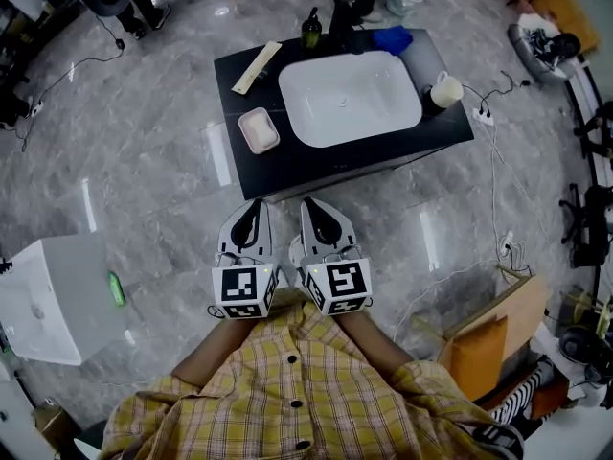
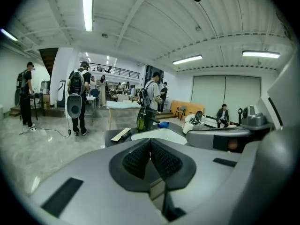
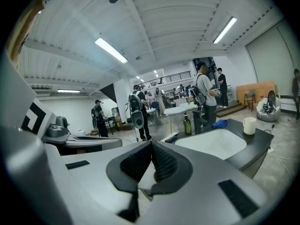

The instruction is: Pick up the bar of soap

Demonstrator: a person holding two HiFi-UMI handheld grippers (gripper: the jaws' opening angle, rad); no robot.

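Find the bar of soap on the left part of the black table, between the table's left edge and the white basin, nearer the front edge than the back. Judged slightly skewed, long axis running roughly from back edge to front edge and leaning a little toward the front-right corner; too small to fix more closely. Held short of the table's front edge, over the floor, side by side and near each other: left tool and right tool, both pointing toward the table. Closed, both of them, ribbed pads meeting at the tips with nothing between, as read in the left gripper view and the right gripper view. Almost straight ahead of the left tool, just across the front edge: the soap. Ahead and off to the left, as reckoned from the right tool. By judgement, then, nearer to the left tool and better lined up with it, calling mostly for a forward reach, a parting of the jaws, and a closing across the short width of the bar. For the right tool, a sideways reach past the basin's near-left corner instead. Hidden in both gripper views behind each tool's own body; shown there only the back of the table, with a flat wooden strip near the back-left corner and a dark bottle at the back edge, both well apart from the soap.
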